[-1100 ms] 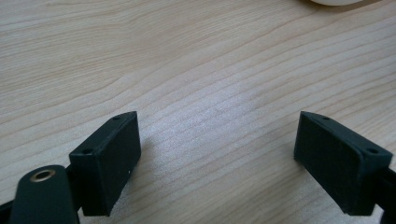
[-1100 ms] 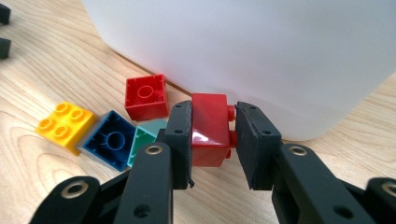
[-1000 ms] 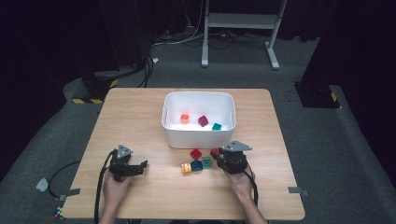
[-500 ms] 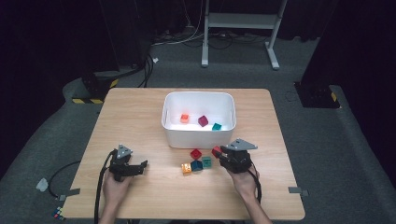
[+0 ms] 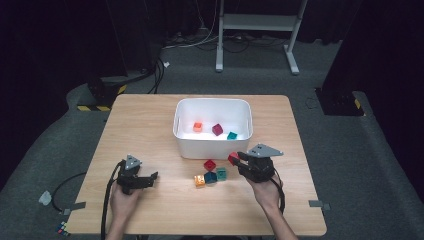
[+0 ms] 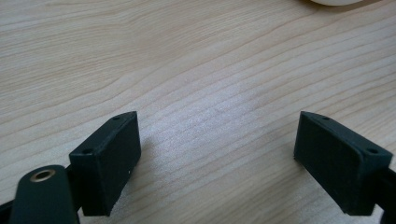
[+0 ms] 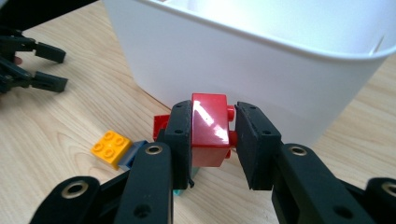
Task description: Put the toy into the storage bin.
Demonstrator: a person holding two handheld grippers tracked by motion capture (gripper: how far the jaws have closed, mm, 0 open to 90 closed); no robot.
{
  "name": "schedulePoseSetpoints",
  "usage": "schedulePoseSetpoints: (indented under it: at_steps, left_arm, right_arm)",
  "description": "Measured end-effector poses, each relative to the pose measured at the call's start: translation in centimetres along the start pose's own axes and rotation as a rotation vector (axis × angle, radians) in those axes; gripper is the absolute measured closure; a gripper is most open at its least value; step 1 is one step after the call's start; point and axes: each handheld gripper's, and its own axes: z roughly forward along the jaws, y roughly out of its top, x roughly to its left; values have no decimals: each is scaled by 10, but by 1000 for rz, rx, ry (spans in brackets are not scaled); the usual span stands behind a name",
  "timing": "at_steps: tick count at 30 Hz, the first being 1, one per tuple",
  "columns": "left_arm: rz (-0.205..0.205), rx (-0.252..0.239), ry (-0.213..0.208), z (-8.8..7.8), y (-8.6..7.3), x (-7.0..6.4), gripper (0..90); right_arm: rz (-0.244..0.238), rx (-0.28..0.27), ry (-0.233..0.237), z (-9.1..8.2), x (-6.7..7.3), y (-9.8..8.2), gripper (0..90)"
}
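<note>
Since the earlier high view, the right gripper (image 5: 239, 160) has risen slightly toward the white bin (image 5: 212, 148), carrying a red brick (image 5: 233, 158); the left gripper (image 5: 150, 177) rests unmoved on the table (image 5: 150, 125). From the left gripper view, its jaws stand spread over bare wood. From the right gripper view, the red brick (image 7: 209, 128) sits clamped between the jaws, just before the bin wall (image 7: 261, 74), above an orange brick (image 7: 111, 147).

My right gripper (image 7: 212, 135) holds a brick (image 7: 209, 128) just in front of the tub (image 5: 212, 145), which sits mid-table (image 5: 150, 120) with three bricks inside. A few bricks (image 5: 210, 172) lie on the table left of that gripper. My left gripper (image 5: 150, 177) rests farther left.
</note>
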Motion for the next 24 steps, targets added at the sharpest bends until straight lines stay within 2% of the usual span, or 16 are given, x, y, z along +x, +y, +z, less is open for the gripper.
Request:
schedulePoseSetpoints:
  at_steps: [10,18,24]
  left_arm:
    - [0,0,0,0,0,0,147]
    - [0,0,0,0,0,0,147]
    - [0,0,0,0,0,0,148]
  right_arm:
    - [-13,-22,55,-12,3,23,677]
    - [-32,-26,70,-15,7,39,677]
    - [-22,-33,86,-18,5,48,678]
